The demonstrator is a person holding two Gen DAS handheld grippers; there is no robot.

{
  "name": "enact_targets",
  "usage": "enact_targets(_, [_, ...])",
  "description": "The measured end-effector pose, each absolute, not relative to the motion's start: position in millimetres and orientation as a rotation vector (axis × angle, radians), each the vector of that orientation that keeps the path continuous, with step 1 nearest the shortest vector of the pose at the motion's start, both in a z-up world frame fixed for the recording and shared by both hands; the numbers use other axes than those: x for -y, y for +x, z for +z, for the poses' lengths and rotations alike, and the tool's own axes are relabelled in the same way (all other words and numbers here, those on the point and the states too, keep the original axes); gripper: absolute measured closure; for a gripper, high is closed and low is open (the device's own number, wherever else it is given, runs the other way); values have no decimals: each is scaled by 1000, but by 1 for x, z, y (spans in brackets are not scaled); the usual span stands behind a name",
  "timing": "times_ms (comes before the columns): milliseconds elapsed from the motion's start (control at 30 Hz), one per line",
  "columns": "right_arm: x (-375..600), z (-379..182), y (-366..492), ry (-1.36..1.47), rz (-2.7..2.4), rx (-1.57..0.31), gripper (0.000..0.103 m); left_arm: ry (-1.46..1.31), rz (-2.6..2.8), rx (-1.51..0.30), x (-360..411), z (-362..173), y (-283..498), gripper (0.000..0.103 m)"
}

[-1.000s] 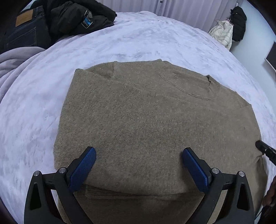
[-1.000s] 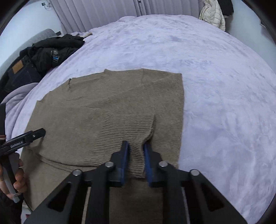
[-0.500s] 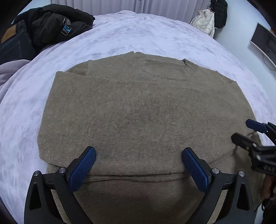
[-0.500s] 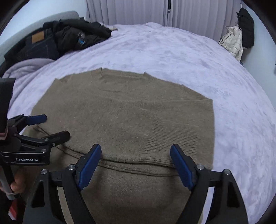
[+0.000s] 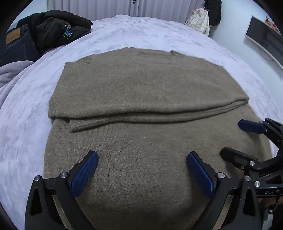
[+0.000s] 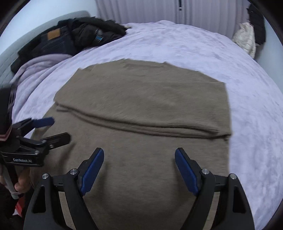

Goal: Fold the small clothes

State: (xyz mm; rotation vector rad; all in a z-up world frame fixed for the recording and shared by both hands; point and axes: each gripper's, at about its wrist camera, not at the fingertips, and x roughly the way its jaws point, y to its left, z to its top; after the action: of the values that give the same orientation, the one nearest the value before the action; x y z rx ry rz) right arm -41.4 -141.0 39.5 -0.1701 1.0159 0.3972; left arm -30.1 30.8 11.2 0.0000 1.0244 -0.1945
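One olive-brown knit sweater (image 5: 145,99) lies spread flat on the bed (image 5: 123,33), whose lilac plush cover shows on all sides of it. A folded part lies across its middle, leaving a layered edge that runs from side to side.

Two grippers are over the near half of the sweater. The left gripper (image 5: 141,169) has its jaws wide, with only the knit showing beneath and nothing between them. The right gripper (image 6: 139,168) also has its jaws wide and empty, set above the sweater's lower part. Each has two blue pads.

At the bed's far left corner lies a heap of clothes: one black jacket (image 5: 58,30) with a small blue label and a round badge too small to read, one pair of dark jeans (image 5: 14,44) with a tan patch, and one lilac blanket (image 6: 39,63). Two coats (image 5: 205,16), one cream and one black, hang by the curtain.

Readable writing: "GenRobot.AI" on the left gripper's body in the right wrist view, and "DAS" on the right gripper's body in the left wrist view.
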Motion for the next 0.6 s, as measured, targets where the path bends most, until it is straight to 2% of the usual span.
enact_targets(67, [137, 22, -43, -235, 361, -1021, 18, 11, -195, -999, -40, 10, -44, 2])
enact_targets(367, [236, 24, -96, -161, 322, -954, 18, 46, -174, -936, -85, 10, -115, 1])
enact_targets(467, [235, 28, -119, -255, 275, -945, 15, 76, -165, -944, -80, 24, -128, 1])
enact_targets(600, [219, 54, -128, -216, 359, -881, 15, 93, -228, -890, -46, 46, -124, 1])
